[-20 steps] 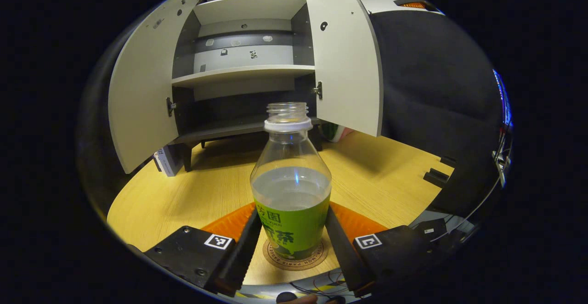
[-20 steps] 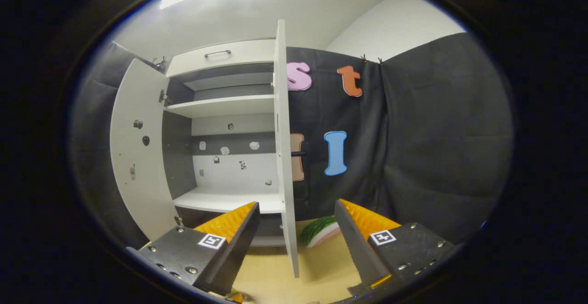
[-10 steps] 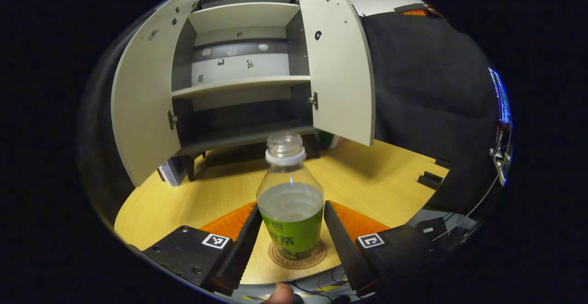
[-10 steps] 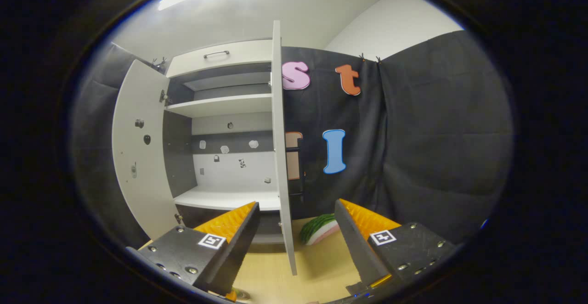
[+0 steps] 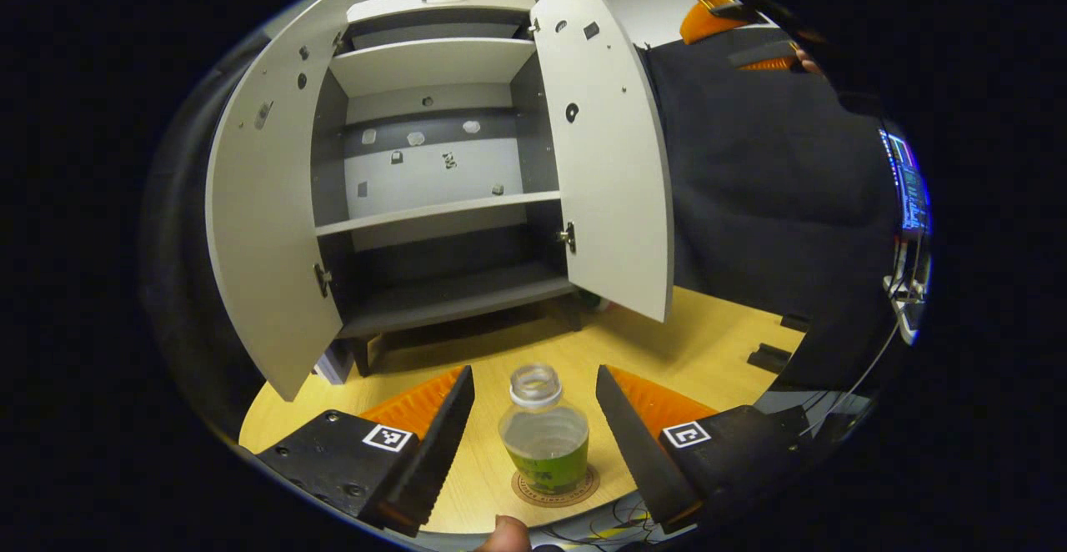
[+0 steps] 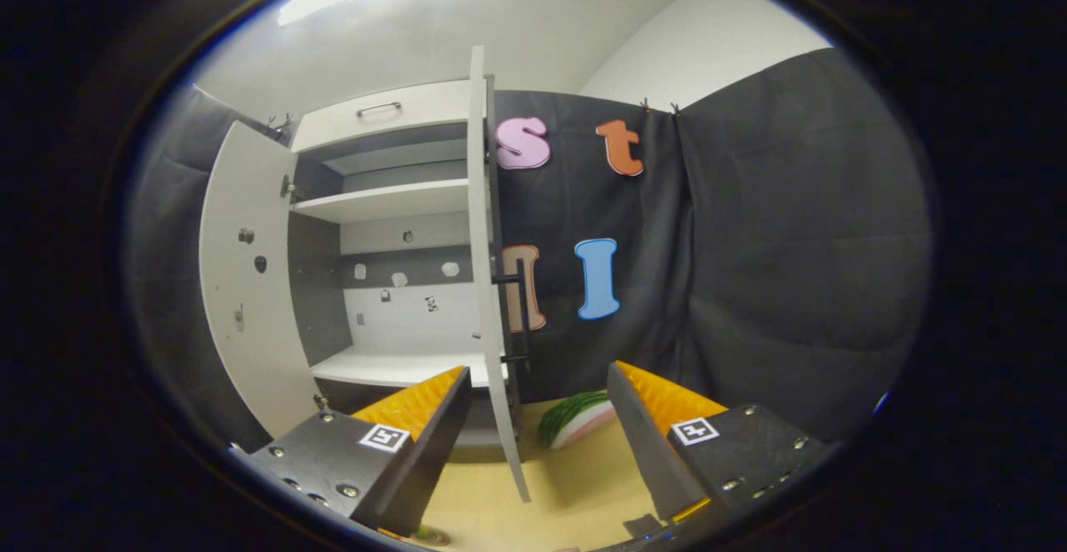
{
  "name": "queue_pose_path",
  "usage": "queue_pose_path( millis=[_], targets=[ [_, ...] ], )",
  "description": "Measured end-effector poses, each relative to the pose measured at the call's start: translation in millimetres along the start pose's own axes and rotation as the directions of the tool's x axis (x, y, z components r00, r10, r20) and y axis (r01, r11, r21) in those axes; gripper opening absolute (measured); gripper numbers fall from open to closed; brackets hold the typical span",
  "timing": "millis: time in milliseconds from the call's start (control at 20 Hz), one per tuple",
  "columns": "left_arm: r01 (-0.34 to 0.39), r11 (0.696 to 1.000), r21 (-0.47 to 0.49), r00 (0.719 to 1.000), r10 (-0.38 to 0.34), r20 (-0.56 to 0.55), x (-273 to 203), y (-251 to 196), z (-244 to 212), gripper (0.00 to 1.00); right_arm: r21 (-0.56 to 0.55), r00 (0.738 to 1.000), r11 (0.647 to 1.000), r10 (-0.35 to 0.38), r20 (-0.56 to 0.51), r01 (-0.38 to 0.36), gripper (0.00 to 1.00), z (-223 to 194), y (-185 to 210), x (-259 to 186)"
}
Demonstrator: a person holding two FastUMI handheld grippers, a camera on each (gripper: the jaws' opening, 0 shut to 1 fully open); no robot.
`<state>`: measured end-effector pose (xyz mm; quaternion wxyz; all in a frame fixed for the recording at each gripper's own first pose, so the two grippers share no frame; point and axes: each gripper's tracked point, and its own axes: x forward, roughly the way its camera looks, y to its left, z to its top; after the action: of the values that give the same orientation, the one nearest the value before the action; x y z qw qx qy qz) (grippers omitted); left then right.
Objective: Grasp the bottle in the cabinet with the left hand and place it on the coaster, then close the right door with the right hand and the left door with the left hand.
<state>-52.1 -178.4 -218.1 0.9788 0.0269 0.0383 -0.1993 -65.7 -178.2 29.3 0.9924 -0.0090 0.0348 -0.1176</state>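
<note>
Green-labelled bottle [image 5: 544, 442] standing upright on the round coaster [image 5: 556, 488] on the wooden counter [image 5: 708, 343], between the spread fingers of the left tool [image 5: 533, 419] and touched by neither. Left tool open, holding nothing. Placement step judged done.

Still to do: both closings. Right door [image 5: 607, 160] and left door [image 5: 265, 235] of the cabinet [image 5: 433, 160] both swung wide, shelves bare. Right tool [image 6: 538, 427] also open and empty, aimed at the right door [image 6: 483, 285], seen nearly edge-on between its fingers; no contact with the panel that can be made out. Next step probably a push on that door from its outer face, then the same on the left door with the left tool.

Left gripper view: bottle, coaster, inner faces of both doors, a fingertip [image 5: 502, 532] at the bottom edge, and high at the right what seems to be the other tool [image 5: 717, 18]. Right gripper view: the dark handle [image 6: 515, 306] on the right door's outer face and a watermelon-like slice [image 6: 575, 417] on the counter behind that door.
</note>
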Motion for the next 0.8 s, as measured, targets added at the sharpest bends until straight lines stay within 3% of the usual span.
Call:
queue_pose_path(
  millis=[150,400,800],
  targets=[
    [-0.012,1.0,-0.008,1.0,0.013,0.022,-6,8,34,0.94,-0.012,1.0,1.0,-0.025,0.005,0.025,0.98,6,-20,4],
    [-0.092,0.994,-0.064,0.995,0.094,0.029,-16,42,99,0.94,-0.029,0.998,0.998,-0.057,0.032,0.058,0.98,23,-55,17],
    [-0.166,0.978,-0.124,0.985,0.171,0.03,-49,91,191,0.93,-0.115,0.997,0.993,-0.027,0.07,0.035,0.98,54,-76,63]
  ],
)
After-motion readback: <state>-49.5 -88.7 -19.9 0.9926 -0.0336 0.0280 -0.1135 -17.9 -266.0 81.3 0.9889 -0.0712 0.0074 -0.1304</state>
